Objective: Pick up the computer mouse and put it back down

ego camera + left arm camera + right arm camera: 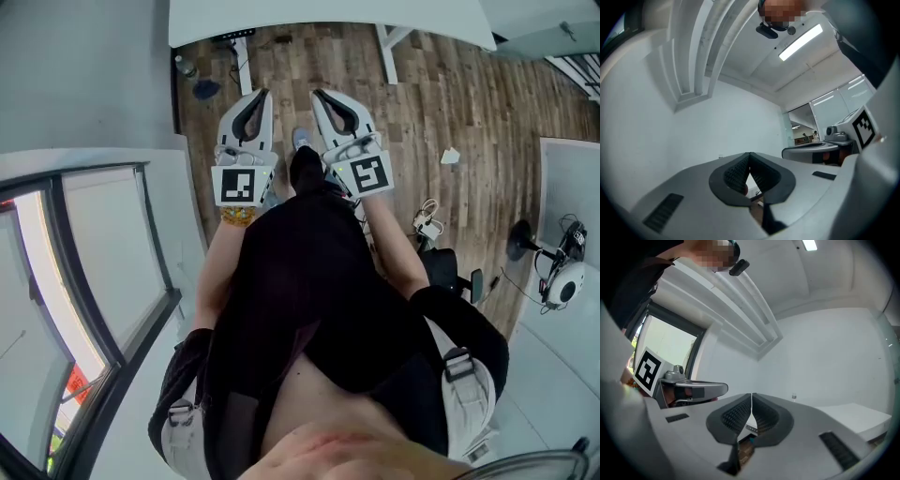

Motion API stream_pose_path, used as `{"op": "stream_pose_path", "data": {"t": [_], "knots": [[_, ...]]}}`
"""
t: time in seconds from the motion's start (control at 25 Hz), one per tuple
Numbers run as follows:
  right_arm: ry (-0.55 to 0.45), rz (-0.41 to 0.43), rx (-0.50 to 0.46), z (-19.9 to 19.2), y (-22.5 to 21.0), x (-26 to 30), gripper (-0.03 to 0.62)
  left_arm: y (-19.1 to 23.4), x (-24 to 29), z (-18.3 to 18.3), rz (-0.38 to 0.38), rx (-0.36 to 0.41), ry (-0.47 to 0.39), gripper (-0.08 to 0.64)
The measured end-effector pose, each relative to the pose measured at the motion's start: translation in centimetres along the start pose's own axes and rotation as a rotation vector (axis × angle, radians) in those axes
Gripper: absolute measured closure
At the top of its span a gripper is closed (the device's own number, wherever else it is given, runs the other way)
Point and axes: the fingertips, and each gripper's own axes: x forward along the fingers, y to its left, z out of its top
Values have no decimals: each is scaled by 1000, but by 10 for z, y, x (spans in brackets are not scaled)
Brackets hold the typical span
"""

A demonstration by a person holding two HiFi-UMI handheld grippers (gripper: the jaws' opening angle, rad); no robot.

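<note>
**A:** Wood planks make up the floor (441,94) in the head view, and a white counter (328,11) is seen along the edge at twelve o'clock. Where are the claws held?

**B:** The left claw (260,93) and the right claw (320,94) are held side by side above the floor. Both are pointed toward twelve o'clock, just beyond the person's dark clothing.

**A:** How are the jaws set?

**B:** In the left gripper view the left claw's jaws are seen closed tip to tip, with nothing gripped between them. The same is shown for the right claw in the right gripper view.

**A:** And the mouse?

**B:** It is shown in no view, so its place cannot be told.

**A:** What else is seen on the floor?

**B:** A bottle (185,66) is seen at eleven o'clock, near a counter leg. A scrap of paper (451,156) lies at two o'clock. A white headset (565,277) is seen at three o'clock, well apart from both claws. A window (84,272) is framed at nine o'clock.
</note>
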Motion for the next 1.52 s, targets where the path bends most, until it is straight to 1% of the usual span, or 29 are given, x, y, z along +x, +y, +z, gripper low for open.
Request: {"op": "stream_pose_path", "data": {"t": [0.12,0.24,0.36,0.52,0.72,0.92,1.2,1.36,1.52], "knots": [[-5,-4,3,0,-18,9,563,0,19,-1,-6,-10,7,556],[-11,-25,44,-1,-39,22,563,2,42,-2,-15,-5,12,555],[-3,-26,34,-11,-60,37,563,5,64,-9,-31,-8,27,555],[-4,-44,69,-20,-91,54,563,10,92,-21,-44,-9,69,556],[10,-64,92,-34,-127,71,563,17,126,-36,-60,-9,107,556],[18,-71,116,-44,-166,91,563,22,168,-42,-62,-5,114,555],[13,-25,116,-43,-218,116,563,24,224,-51,-41,2,136,556],[29,-19,131,-55,-248,123,563,30,243,-66,-3,-2,170,555],[29,-19,164,-64,-272,133,563,40,257,-80,27,30,197,555]]}}
